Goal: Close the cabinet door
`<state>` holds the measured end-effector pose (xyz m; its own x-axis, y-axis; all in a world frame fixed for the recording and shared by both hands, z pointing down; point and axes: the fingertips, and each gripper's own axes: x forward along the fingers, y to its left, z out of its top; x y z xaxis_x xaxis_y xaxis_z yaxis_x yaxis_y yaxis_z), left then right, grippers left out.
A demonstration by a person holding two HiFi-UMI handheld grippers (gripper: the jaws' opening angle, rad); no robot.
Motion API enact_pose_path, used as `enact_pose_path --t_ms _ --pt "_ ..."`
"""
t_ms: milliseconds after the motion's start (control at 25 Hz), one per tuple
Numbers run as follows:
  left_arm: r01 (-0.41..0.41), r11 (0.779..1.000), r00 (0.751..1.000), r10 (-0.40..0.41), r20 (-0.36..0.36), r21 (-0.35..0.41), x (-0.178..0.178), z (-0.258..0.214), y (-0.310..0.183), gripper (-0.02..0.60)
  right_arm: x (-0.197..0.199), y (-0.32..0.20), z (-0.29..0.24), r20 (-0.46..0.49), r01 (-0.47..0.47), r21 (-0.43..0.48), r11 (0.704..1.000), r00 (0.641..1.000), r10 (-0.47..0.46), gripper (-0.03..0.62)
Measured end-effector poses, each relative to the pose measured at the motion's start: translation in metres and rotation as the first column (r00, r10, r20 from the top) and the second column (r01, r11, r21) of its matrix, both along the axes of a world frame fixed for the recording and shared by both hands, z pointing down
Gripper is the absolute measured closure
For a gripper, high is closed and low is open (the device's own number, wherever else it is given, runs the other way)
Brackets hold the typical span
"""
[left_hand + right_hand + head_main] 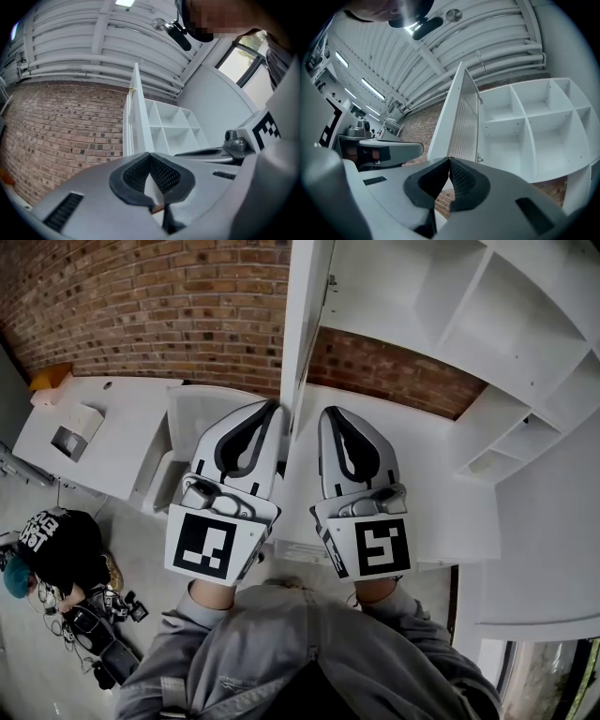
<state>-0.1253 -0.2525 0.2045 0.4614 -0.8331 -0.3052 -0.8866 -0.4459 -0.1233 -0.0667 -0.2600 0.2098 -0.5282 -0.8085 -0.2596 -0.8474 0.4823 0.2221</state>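
the cabinet door [302,324] is seen standing open, swung out edge-on from the white cabinet [469,315], whose square compartments are shown to the right of the door. the left gripper [274,407] is held just to the left of the door's edge, and in the left gripper view its 2 jaws are seen pressed together at the tips, with nothing clamped between them. the right gripper [326,414] is held just to the right of the door, on the cabinet side, and its 2 jaws are likewise closed tip to tip, with nothing caught in them. the door is flanked by the 2 grippers, 1 on each side, both pointed up along it and kept close; whether the door is touched by either cannot be told. in the right gripper view the door's inner face is shown lined with fine ridges, and small metal hinges [480,99] are picked out where the door is joined to the cabinet. a brick wall [159,306] is seen behind and to the left of the door. a white table [112,437] is set to the left of the door, and a person in a black cap [56,540] is glimpsed well apart from the door, lower left. grey sleeves [300,643] are seen below the door, behind both grippers.
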Motion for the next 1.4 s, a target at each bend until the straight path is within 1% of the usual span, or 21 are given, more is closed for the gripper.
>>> enact_pose_path --t_ms 200,360,560,720,800,920,960,1000,1040,1080,1280,1400 --pt "-0.001 1.000 1.000 0.001 -0.002 0.027 -0.008 -0.017 -0.003 0.575 -0.007 0.002 -0.019 -0.007 -0.018 0.039 0.999 1.000 0.018 0.568" --pt "-0.002 0.998 1.000 0.001 0.017 0.061 -0.012 -0.029 -0.005 0.575 -0.014 0.005 -0.036 -0.013 -0.024 0.073 0.997 1.000 0.025 0.568" --pt "0.001 0.997 1.000 -0.003 0.024 0.077 -0.010 -0.038 -0.008 0.575 -0.014 0.010 -0.055 -0.010 -0.034 0.107 0.994 0.999 0.035 0.568" --pt "0.001 0.994 1.000 -0.003 0.024 0.109 -0.009 -0.053 -0.009 0.575 -0.020 0.010 -0.075 -0.022 -0.030 0.141 0.990 0.999 0.033 0.566" --pt "0.005 0.994 0.999 -0.010 0.044 0.113 -0.009 -0.056 -0.010 0.575 -0.025 0.009 -0.080 -0.022 -0.016 0.138 0.990 1.000 0.019 0.566" --pt "0.015 0.993 0.998 -0.021 0.055 0.114 -0.012 -0.060 -0.012 0.575 -0.030 0.006 -0.080 -0.013 0.012 0.104 0.994 1.000 -0.011 0.565" --pt "0.017 0.993 0.998 -0.023 0.055 0.116 -0.013 -0.062 -0.013 0.575 -0.032 0.004 -0.080 -0.010 0.021 0.094 0.995 1.000 -0.020 0.557" --pt "0.018 0.993 0.998 -0.025 0.055 0.119 -0.015 -0.064 -0.014 0.575 -0.035 0.003 -0.080 -0.009 0.030 0.086 0.996 1.000 -0.029 0.528" --pt "0.017 0.992 0.998 -0.024 0.057 0.122 -0.016 -0.066 -0.016 0.575 -0.038 0.001 -0.081 -0.010 0.039 0.081 0.996 0.999 -0.038 0.486" --pt "0.015 0.992 0.998 -0.023 0.058 0.125 -0.017 -0.068 -0.017 0.575 -0.041 0.000 -0.083 -0.012 0.044 0.077 0.996 0.999 -0.044 0.463" --pt "0.017 0.991 0.999 -0.023 0.046 0.134 -0.024 -0.071 -0.021 0.575 -0.053 -0.005 -0.088 -0.018 0.041 0.077 0.996 0.999 -0.040 0.459" --pt "0.025 0.991 0.999 -0.032 0.044 0.133 -0.029 -0.070 -0.022 0.575 -0.057 -0.009 -0.089 -0.027 0.016 0.088 0.996 1.000 -0.014 0.447"
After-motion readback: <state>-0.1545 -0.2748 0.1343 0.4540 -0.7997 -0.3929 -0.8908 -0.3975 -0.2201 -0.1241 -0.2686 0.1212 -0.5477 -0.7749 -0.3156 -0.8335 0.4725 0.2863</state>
